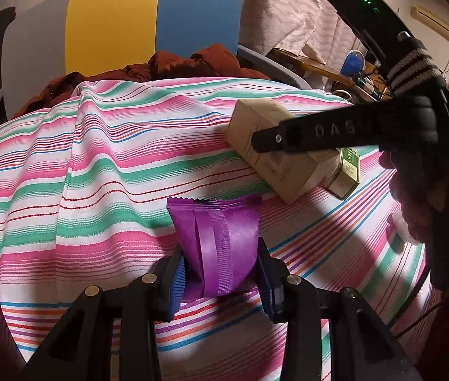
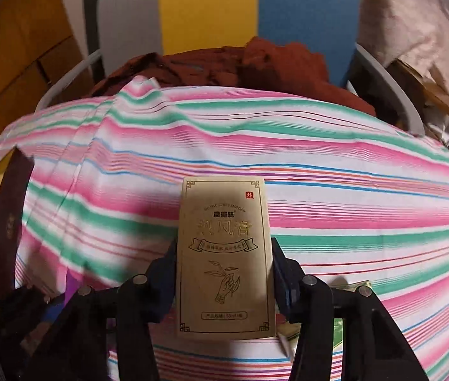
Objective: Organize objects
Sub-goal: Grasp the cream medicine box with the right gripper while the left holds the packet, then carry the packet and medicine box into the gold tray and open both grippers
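Left gripper fingers clamp a purple packet; right gripper fingers clamp a gold box above the striped cloth.

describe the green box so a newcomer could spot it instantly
Start at the striped cloth over the table. At its right side the right tool holds a tan box. The small green box lies just beyond it, the only green thing there.
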